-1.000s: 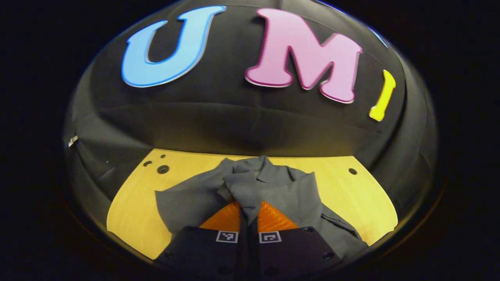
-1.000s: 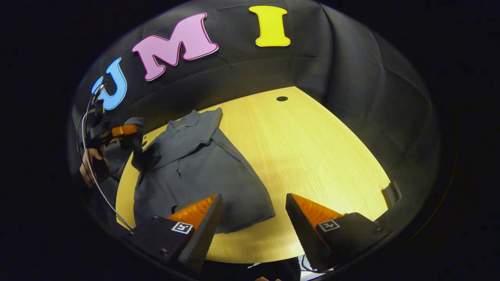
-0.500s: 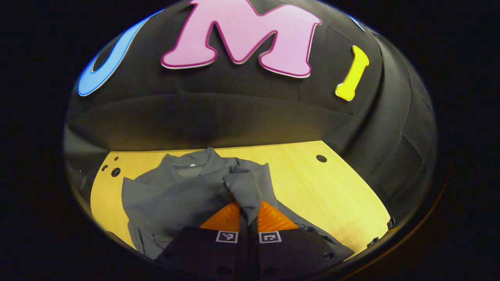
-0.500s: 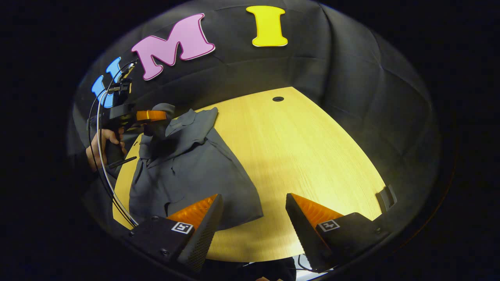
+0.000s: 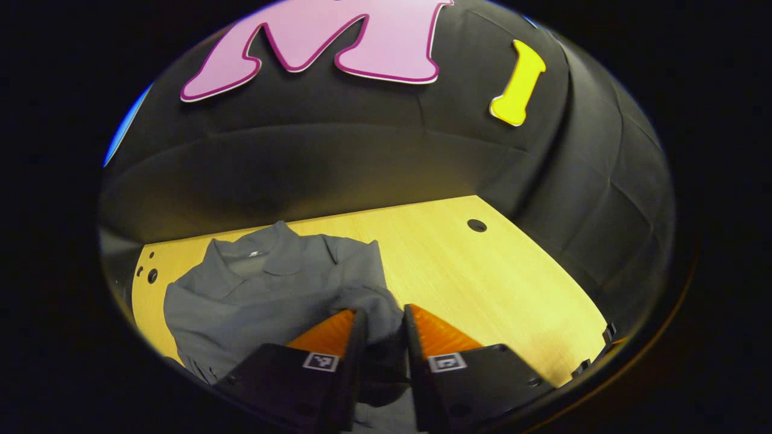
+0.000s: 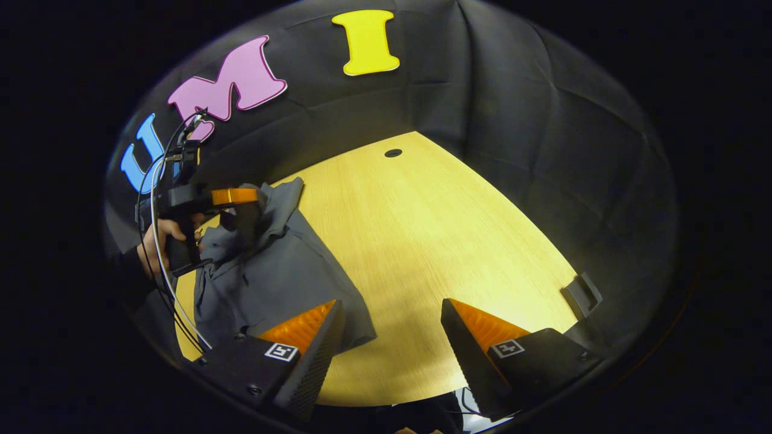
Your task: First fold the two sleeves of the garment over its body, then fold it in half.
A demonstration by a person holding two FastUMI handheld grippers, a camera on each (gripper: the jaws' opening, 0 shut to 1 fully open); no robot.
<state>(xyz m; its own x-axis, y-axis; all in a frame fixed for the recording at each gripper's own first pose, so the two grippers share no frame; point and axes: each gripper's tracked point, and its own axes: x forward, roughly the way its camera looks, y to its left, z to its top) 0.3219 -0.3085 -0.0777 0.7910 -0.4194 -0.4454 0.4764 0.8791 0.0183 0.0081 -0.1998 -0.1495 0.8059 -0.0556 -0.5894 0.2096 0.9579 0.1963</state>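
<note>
A grey collared shirt lies on the light wooden table, collar toward the back wall. One sleeve is folded over its body and lies between the tips of my left gripper, whose jaws stand a little apart, so it is open. In the right gripper view the shirt is at the left, with the left gripper just above its upper part, held by a hand. My right gripper is wide open over the table's near edge, right of the shirt's hem, with nothing between its fingers.
A round cable hole sits near the table's far edge, and a dark bracket is at its right edge. Cables hang from the left gripper. Bare tabletop lies right of the shirt.
The left gripper carried the sleeve rightward across the shirt's body, came lower, and its jaws parted. The right gripper stayed open and shifted slightly.
</note>
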